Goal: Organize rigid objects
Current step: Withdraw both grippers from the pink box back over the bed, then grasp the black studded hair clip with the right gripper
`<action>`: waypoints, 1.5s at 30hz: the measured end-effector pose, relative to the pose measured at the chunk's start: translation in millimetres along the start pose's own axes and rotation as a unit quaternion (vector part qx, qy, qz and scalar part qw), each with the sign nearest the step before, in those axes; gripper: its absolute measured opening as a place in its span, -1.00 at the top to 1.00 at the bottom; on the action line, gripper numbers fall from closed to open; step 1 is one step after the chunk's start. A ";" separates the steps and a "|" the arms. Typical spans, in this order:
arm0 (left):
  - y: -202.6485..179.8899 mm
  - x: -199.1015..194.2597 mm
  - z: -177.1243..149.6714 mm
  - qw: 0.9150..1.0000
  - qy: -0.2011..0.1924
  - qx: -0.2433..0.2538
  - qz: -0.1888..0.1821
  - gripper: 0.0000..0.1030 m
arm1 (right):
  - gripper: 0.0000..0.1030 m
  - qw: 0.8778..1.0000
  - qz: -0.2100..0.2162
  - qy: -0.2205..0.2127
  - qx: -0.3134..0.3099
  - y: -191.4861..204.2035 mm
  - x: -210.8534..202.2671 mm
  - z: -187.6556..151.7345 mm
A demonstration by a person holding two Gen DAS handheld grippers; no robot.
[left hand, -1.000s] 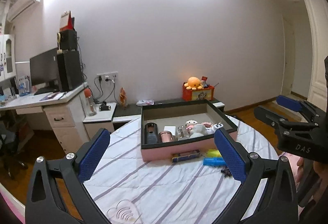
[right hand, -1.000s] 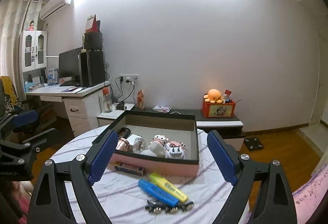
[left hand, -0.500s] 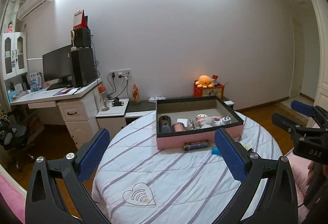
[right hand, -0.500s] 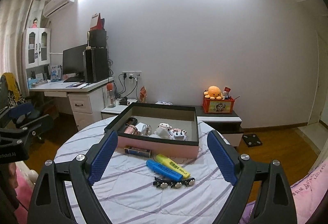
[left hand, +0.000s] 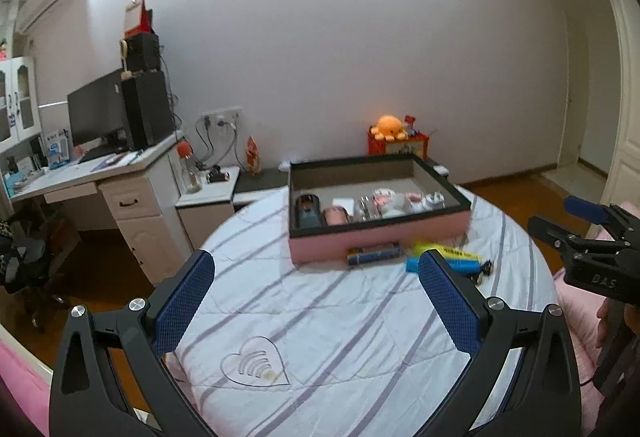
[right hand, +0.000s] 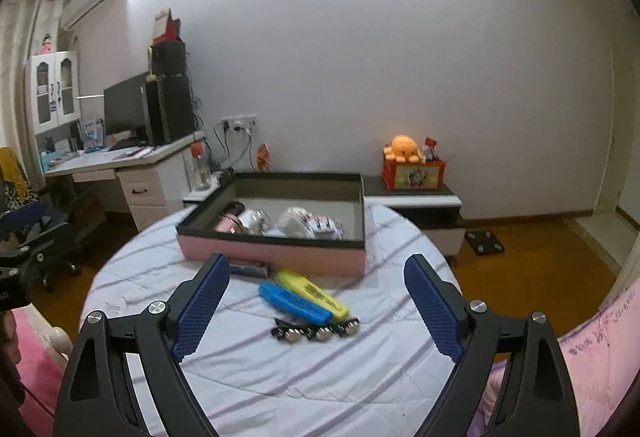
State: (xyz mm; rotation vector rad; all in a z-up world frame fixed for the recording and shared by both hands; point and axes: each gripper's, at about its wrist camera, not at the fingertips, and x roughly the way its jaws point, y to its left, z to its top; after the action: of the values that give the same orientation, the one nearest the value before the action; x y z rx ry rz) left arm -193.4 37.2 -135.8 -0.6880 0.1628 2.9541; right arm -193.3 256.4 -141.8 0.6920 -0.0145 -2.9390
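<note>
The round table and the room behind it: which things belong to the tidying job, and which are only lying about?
For the job:
pink box
yellow marker
blue marker
black hair clip
dark blue item

Only lying about:
orange plush toy
monitor
bottle

Quilted striped cloth [right hand: 280,369] covers the round desk; glossy plastic highlighters [right hand: 304,297]; matt pink box [right hand: 280,249]; polished wood floor [right hand: 540,257].
</note>
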 end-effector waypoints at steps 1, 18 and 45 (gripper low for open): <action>-2.0 3.8 -1.6 1.000 0.006 0.002 0.000 -1.00 | -0.75 1.000 -0.002 0.008 0.001 -1.6 4.6 -3.8; -22.6 58.6 -27.0 0.996 0.080 0.038 -0.029 -1.00 | -0.75 0.986 0.022 0.162 0.035 8.0 95.5 -53.4; -26.3 87.7 -41.5 0.989 0.124 0.041 -0.068 -1.00 | -0.47 0.980 0.038 0.194 0.016 -18.9 115.1 -60.8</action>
State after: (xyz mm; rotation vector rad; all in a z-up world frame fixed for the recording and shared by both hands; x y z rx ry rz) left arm -250.4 64.6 -214.0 -1.0095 0.2451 2.7082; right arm -270.6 262.5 -248.1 1.2263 -0.0514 -2.6854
